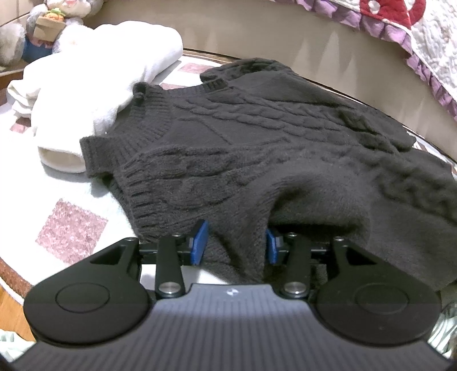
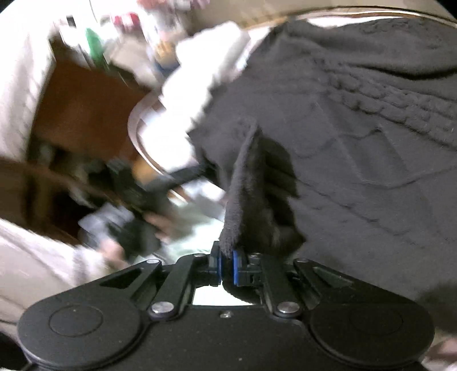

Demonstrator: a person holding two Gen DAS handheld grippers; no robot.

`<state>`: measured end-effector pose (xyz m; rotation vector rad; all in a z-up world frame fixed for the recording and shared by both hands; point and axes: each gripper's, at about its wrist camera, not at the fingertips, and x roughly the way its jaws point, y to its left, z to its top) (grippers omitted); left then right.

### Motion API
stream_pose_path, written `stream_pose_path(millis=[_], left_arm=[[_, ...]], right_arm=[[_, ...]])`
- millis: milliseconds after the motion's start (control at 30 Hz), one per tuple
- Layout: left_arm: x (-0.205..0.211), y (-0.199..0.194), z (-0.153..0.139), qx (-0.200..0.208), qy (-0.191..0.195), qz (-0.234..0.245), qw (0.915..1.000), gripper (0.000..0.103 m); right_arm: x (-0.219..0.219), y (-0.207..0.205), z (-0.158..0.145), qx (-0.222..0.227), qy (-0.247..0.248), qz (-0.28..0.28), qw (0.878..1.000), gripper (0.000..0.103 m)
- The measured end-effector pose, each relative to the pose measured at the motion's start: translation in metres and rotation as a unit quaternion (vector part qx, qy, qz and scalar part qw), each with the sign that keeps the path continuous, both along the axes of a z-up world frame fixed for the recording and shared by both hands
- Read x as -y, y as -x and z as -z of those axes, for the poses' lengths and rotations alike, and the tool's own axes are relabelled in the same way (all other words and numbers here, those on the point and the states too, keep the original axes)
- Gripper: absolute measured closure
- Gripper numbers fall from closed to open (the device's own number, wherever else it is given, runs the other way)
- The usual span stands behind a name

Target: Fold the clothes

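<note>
A black cable-knit sweater (image 1: 257, 137) lies spread on a round table with a pale patterned cloth (image 1: 71, 199). In the left wrist view my left gripper (image 1: 234, 245) has its blue pads (image 1: 200, 242) set wide apart with a thick fold of the sweater's near edge between them; the jaws are not closed on it. In the right wrist view, which is motion-blurred, my right gripper (image 2: 227, 266) is shut on a thin raised edge of the same sweater (image 2: 357, 142), which rises as a taut peak from the pads (image 2: 219, 265).
A white folded garment (image 1: 94, 85) lies left of the sweater, touching its collar. Plush toys (image 1: 42, 25) stand behind it. A quilted bedspread (image 1: 414, 37) hangs at the upper right. The right wrist view shows brown furniture (image 2: 80, 108) beyond the table's edge.
</note>
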<state>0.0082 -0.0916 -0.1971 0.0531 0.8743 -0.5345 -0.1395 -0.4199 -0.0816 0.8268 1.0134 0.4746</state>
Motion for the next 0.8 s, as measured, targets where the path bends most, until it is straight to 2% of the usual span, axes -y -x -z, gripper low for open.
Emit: stream_pose_path(millis=[67,233,267,300,333,367,433,467,500,533,567,600,633,667,700,733,800], left_arm=[[0.000,0.000,0.000,-0.002,0.002,-0.002,1.0000,0.060],[0.002,0.002,-0.001,0.000,-0.005,0.000,1.0000,0.060],[0.002,0.003,-0.001,0.000,-0.005,0.000,1.0000,0.060],[0.002,0.003,-0.002,0.000,-0.006,-0.001,1.0000,0.059],[0.002,0.003,-0.002,0.000,-0.006,-0.001,1.0000,0.059],[0.003,0.004,-0.002,0.001,-0.007,0.000,1.0000,0.057],[0.005,0.005,-0.002,0.003,-0.010,0.005,0.9999,0.053],[0.006,0.006,-0.002,0.005,-0.012,0.007,0.9999,0.051],[0.008,0.008,-0.002,0.008,-0.018,0.010,0.9998,0.051],[0.010,0.010,-0.002,0.013,-0.028,0.013,0.9995,0.051],[0.012,0.012,-0.003,0.017,-0.037,0.016,0.9990,0.051],[0.013,0.014,-0.004,0.022,-0.044,0.019,0.9986,0.049],[0.011,0.015,-0.006,0.023,-0.049,0.020,0.9984,0.046],[0.010,0.017,-0.009,0.023,-0.052,0.021,0.9982,0.042],[0.006,0.019,-0.012,0.021,-0.049,0.020,0.9984,0.040],[0.001,0.021,-0.015,0.017,-0.047,0.018,0.9986,0.037],[-0.009,0.025,-0.019,-0.007,-0.035,0.017,0.9992,0.037]], right_arm=[[0.006,-0.002,-0.010,0.019,-0.030,0.021,0.999,0.093],[0.026,-0.023,-0.046,0.074,-0.030,0.066,0.995,0.093],[0.029,-0.029,-0.055,0.085,-0.007,0.073,0.994,0.093],[0.030,-0.037,-0.065,0.093,0.040,0.079,0.992,0.093],[0.027,-0.047,-0.074,0.097,0.111,0.085,0.985,0.093],[0.021,-0.056,-0.081,0.100,0.192,0.089,0.972,0.093],[0.002,-0.078,-0.070,0.103,0.335,0.085,0.933,0.093],[-0.008,-0.089,-0.061,0.104,0.403,0.081,0.906,0.092],[-0.019,-0.100,-0.053,0.105,0.469,0.076,0.874,0.086],[-0.029,-0.111,-0.044,0.104,0.532,0.072,0.837,0.085],[-0.037,-0.119,-0.032,0.095,0.567,0.070,0.815,0.081],[-0.044,-0.121,-0.018,0.082,0.578,0.075,0.808,0.074],[-0.049,-0.116,-0.008,0.082,0.565,0.089,0.816,0.072],[-0.054,-0.108,0.000,0.088,0.539,0.105,0.831,0.068],[-0.058,-0.099,0.007,0.088,0.498,0.118,0.855,0.061],[-0.061,-0.090,0.015,0.085,0.445,0.128,0.882,0.061],[-0.065,-0.084,0.027,0.069,0.334,0.112,0.933,0.059]])
